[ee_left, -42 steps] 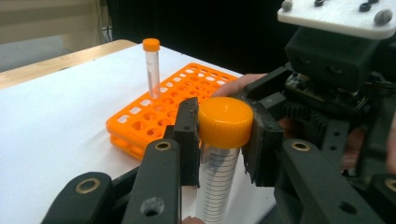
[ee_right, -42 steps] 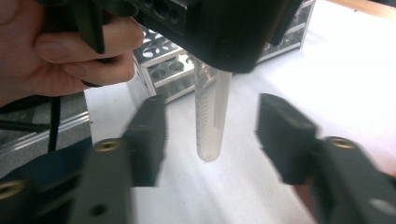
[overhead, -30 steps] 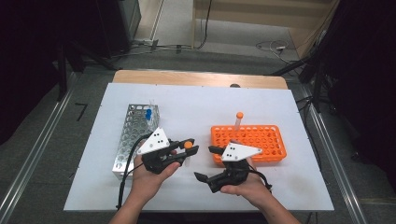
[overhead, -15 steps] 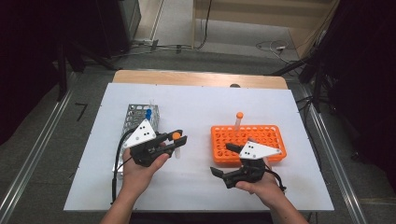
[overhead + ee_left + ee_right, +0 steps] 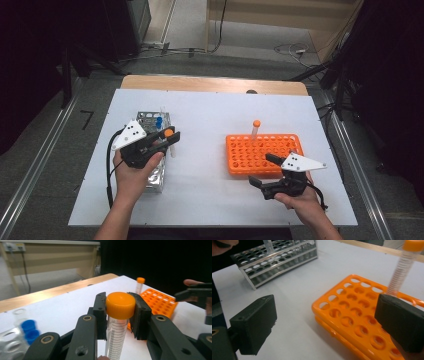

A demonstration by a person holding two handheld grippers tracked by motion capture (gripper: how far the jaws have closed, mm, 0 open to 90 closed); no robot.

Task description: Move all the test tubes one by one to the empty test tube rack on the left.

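On the left of the counter (image 5: 210, 115) stands the metal rack (image 5: 150, 175), with a blue-capped tube (image 5: 159, 121) in its far end. My left gripper (image 5: 170, 139) hovers just over it, clamped on the orange-capped tube (image 5: 119, 315), pads (image 5: 100, 312) squeezing the cap itself. I judge that tube light, stiff and slick plastic; the ribbed cap is the surer hold, since the smooth wall could slip or swing. To the right sits the orange rack (image 5: 265, 152), one orange-capped tube (image 5: 255, 131) upright at its far edge. My right gripper (image 5: 262, 170) hangs at its near side, jaws wide apart, empty.
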